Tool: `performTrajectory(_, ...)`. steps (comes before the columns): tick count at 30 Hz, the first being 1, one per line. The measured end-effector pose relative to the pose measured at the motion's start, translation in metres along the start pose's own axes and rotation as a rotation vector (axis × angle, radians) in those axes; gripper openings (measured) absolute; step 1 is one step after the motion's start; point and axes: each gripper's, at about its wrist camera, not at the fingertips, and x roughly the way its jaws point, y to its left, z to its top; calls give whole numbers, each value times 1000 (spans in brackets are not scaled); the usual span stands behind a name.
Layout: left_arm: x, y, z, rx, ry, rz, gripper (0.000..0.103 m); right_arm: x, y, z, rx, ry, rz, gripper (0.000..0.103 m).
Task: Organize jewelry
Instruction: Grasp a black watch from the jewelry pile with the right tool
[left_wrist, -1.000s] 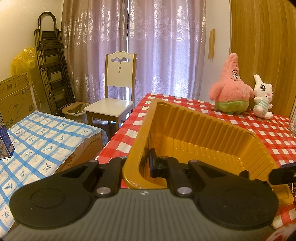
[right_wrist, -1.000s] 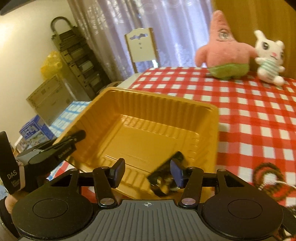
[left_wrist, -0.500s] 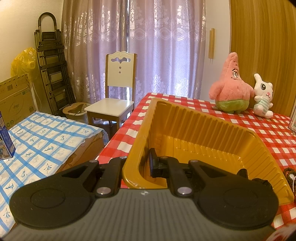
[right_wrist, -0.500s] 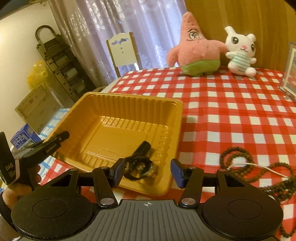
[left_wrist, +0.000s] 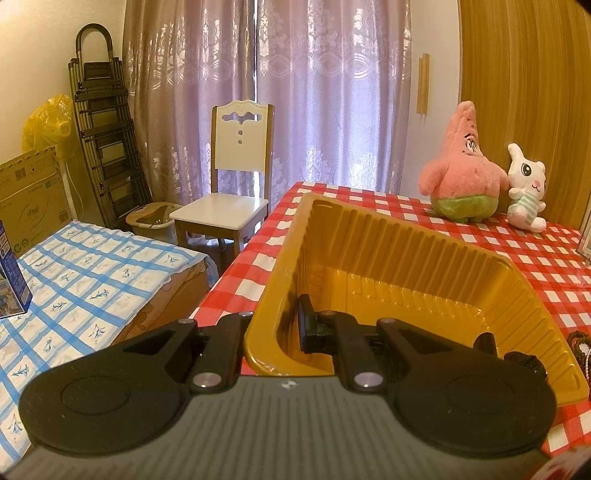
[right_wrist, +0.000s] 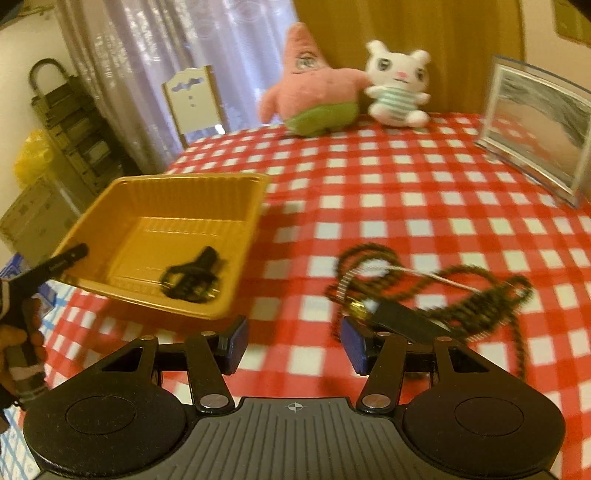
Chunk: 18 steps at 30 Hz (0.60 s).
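Left tongs (left_wrist: 273, 328) clamped on near wall of yellow tray (left_wrist: 399, 258), one finger inside, one outside. Right tongs (right_wrist: 293, 341) spread wide, holding nothing, above checked worktop (right_wrist: 406, 192). Dark bracelet (right_wrist: 192, 278) lies inside tray. Beaded necklaces (right_wrist: 436, 288) heaped on worktop, right of tray.

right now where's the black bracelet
In the right wrist view, the black bracelet lies inside the yellow tray, near its front right corner, left of the bead necklaces.
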Motion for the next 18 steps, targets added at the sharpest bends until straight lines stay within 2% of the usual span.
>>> performTrajectory(12, -4, 6, -7, 13, 4, 7, 11, -9, -42, -12, 15, -5, -117, 55)
performTrajectory(18, -5, 4, -9, 26, 13, 14, 10, 6, -55, -9, -49, -1, -153, 55)
